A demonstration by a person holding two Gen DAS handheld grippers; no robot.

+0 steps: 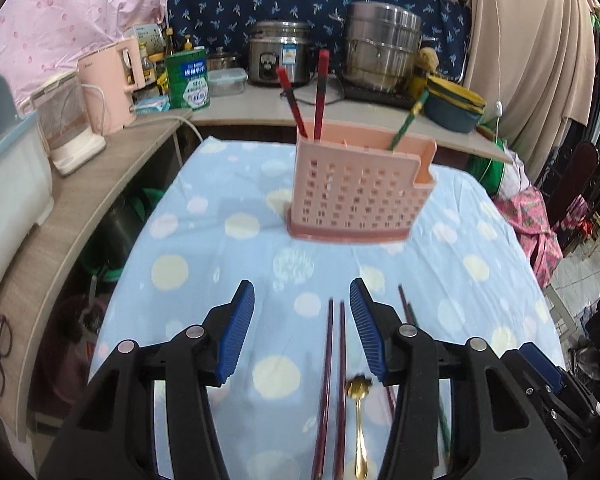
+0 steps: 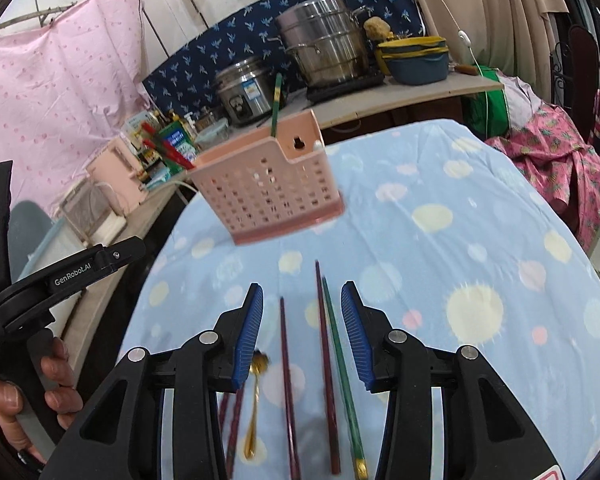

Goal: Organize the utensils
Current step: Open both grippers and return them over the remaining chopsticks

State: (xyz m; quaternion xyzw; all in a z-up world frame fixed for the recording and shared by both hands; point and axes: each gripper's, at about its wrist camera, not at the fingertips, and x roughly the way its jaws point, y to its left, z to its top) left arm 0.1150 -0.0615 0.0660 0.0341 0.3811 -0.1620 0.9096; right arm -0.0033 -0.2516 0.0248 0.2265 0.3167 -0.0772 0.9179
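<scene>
Above the near end of the spotted blue cloth (image 1: pixel 204 240), both grippers tilt downward toward the pink utensil holder (image 1: pixel 358 196). Left gripper (image 1: pixel 302 332): jaws parted, empty, a pair of dark red chopsticks (image 1: pixel 334 380) lying between them on the cloth, untouched. Right gripper (image 2: pixel 302 332): jaws parted, empty, over a dark red chopstick (image 2: pixel 327 360) and a green chopstick (image 2: pixel 342 368). A gold spoon (image 2: pixel 256 396) lies just left of these, its bowl partly hidden behind the right gripper's left finger. A hand (image 2: pixel 40 392) grasps the left gripper's handle at the right view's left edge. Near ends of the chopsticks are cut off by the frame. Two red chopsticks (image 1: pixel 312 92) and a green one (image 1: pixel 410 120) stand in the holder, which is blurred.
</scene>
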